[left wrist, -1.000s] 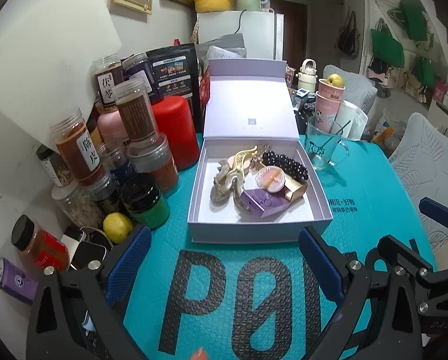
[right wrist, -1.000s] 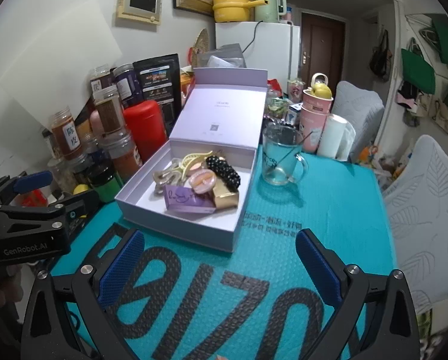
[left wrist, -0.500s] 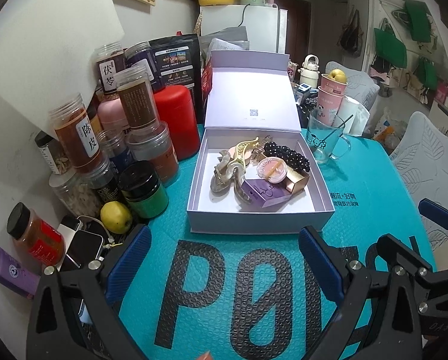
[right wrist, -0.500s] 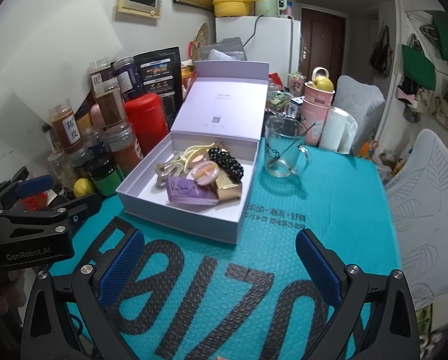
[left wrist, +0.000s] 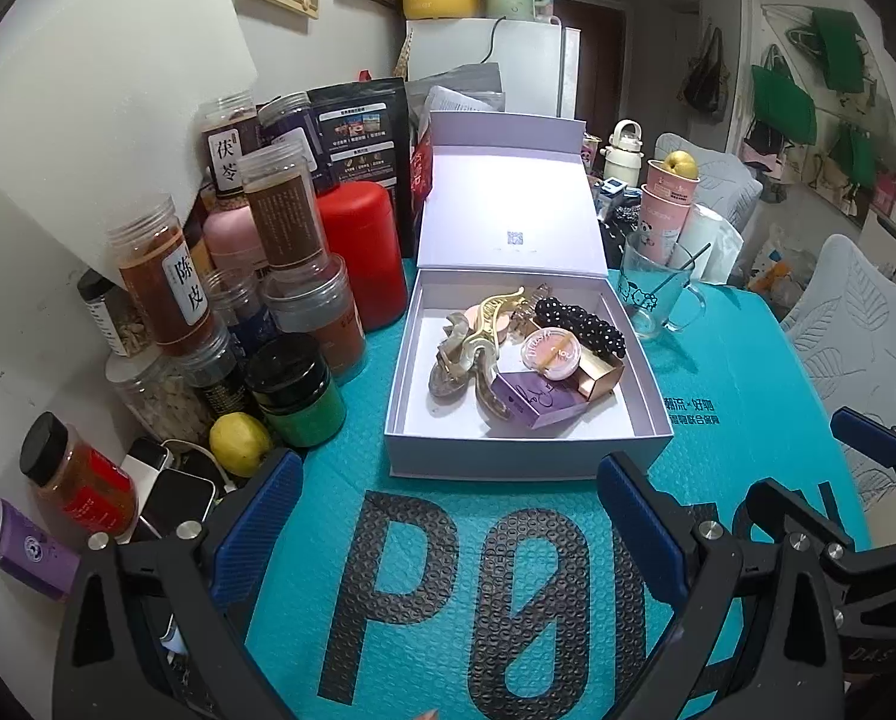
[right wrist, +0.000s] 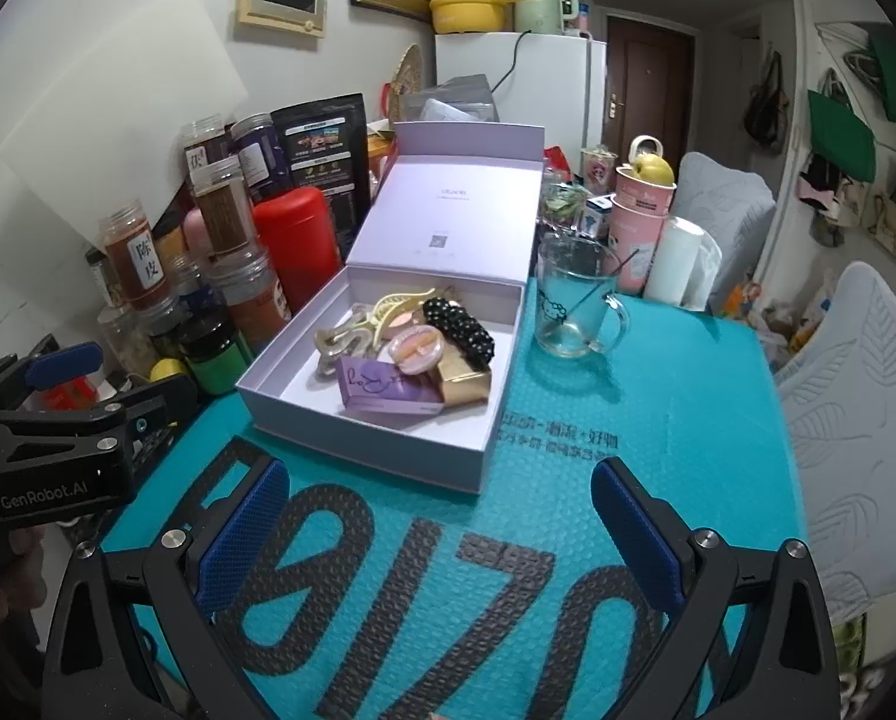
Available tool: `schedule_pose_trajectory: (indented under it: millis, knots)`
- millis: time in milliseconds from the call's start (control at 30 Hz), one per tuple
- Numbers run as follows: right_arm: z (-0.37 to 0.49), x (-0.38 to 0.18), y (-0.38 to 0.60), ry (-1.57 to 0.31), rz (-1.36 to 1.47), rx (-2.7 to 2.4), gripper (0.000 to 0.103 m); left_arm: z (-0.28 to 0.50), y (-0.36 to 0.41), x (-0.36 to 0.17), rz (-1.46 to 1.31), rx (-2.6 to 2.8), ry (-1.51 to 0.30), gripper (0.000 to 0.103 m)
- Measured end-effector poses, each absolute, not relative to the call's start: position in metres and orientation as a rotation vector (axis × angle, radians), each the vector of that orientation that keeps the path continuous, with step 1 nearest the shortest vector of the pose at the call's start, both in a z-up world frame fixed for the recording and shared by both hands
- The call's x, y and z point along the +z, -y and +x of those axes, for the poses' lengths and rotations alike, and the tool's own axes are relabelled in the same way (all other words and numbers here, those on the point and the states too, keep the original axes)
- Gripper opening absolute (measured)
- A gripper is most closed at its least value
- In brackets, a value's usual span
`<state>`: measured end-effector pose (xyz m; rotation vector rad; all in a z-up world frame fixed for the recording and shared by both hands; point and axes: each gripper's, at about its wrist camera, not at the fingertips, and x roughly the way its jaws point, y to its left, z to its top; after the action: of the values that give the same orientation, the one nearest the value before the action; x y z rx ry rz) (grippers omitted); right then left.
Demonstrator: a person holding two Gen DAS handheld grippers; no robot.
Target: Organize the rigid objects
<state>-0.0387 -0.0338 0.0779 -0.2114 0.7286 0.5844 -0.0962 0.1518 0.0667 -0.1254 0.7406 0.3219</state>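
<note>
1. At the left of the left wrist view, stacked spice jars [left wrist: 166, 282] crowd the table edge, with a green jar [left wrist: 297, 396] and a lemon [left wrist: 239, 435] in front of them. They stand just beside the box, so a sideways swing of your left tool could topple them.
2. Your left gripper [left wrist: 448, 516] sits low in the frame with its jaws spread wide and nothing between them, hovering over the teal mat [left wrist: 718, 360].
3. In the centre, the lavender box [left wrist: 526, 456] rests on the mat with its lid [left wrist: 511, 210] standing up behind it. Inside, bunched toward the middle and right, lie hair claws [left wrist: 478, 336], a black beaded clip [left wrist: 580, 324], a round pink compact [left wrist: 549, 354], a purple carton [left wrist: 538, 399] and a gold carton [left wrist: 598, 375].
4. These pieces overlap and touch. Closing on one will likely snag a neighbour, and the smooth cartons may slip.
5. Pressing on the near wall could slide the light box, or knock the lid shut.
6. Right of the box stands a glass mug [right wrist: 574, 306] with a spoon inside, close enough to be tipped.
7. Your right gripper [right wrist: 442, 531] is likewise wide open and holds nothing.
</note>
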Motion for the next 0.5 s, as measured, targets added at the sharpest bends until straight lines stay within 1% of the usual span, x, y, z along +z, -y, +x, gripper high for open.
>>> schedule_pose_trajectory:
  millis: [500]
  knots:
    - [-0.0382, 0.083, 0.0348, -0.715, -0.218, 0.578, 0.103, -0.0913, -0.1473, 0.0671, -0.109, 0.301, -0.752, 0.1]
